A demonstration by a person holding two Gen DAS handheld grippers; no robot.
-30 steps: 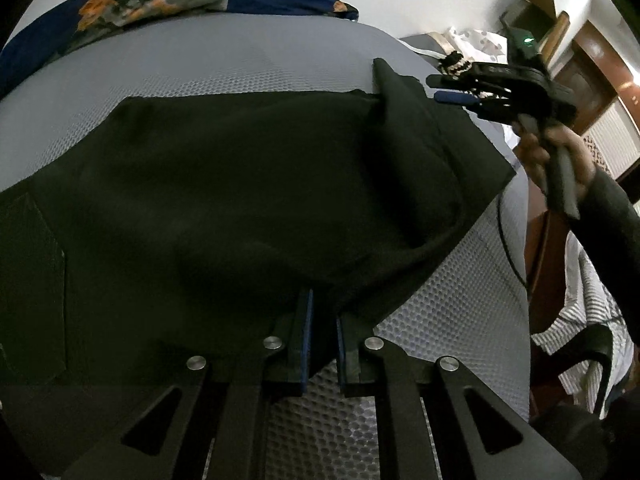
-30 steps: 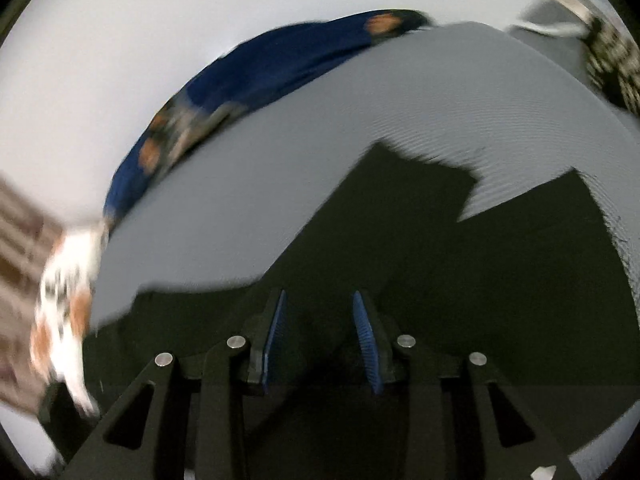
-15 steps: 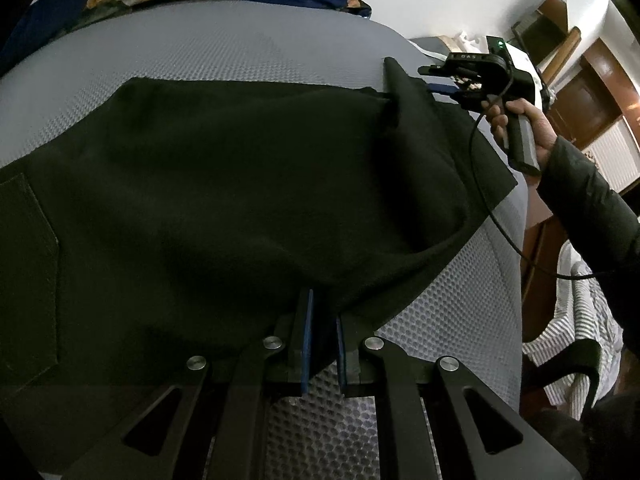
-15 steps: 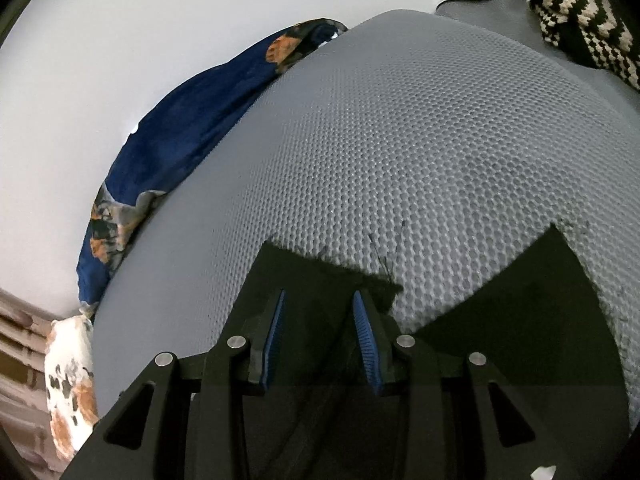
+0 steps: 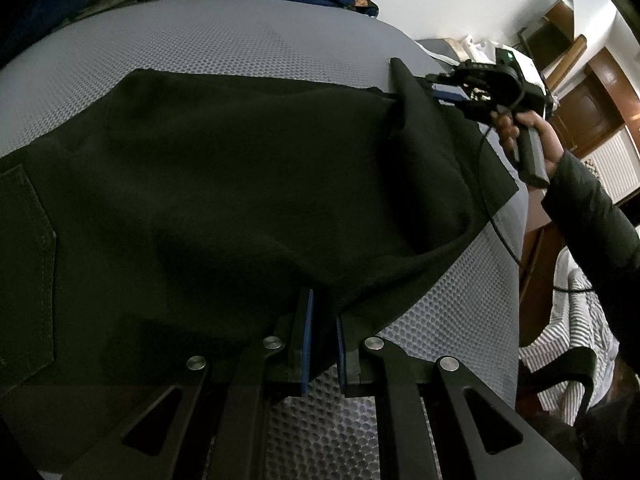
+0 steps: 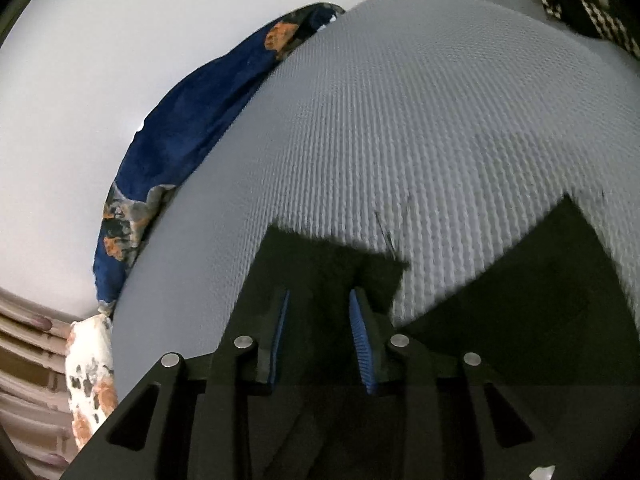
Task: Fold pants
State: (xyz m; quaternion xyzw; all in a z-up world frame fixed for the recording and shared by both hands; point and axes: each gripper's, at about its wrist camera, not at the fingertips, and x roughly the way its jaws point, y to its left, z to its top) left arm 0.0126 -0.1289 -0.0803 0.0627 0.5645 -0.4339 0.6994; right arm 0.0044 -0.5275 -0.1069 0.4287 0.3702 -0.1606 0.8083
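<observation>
The right hand-held gripper (image 5: 442,89) has come down from the air to the far corner of the pants (image 5: 224,184) on the bed (image 5: 224,40). The left hand-held gripper (image 5: 322,320) pinches the near hem.

Right view: right hand-held gripper (image 6: 320,316) is closing with dark cloth between its blue pads (image 6: 360,340).

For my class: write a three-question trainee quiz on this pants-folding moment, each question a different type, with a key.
1. True or false: the black pants lie on a grey honeycomb-textured surface.
2. Which gripper is clamped on the near edge of the pants? A) left gripper B) right gripper
3. Fill in: the stitched pocket appears at the ____ edge of the left wrist view.

Key: 1 true. 2 A; the right gripper's jaws are closing, a hem corner between them. 3 left.
</observation>
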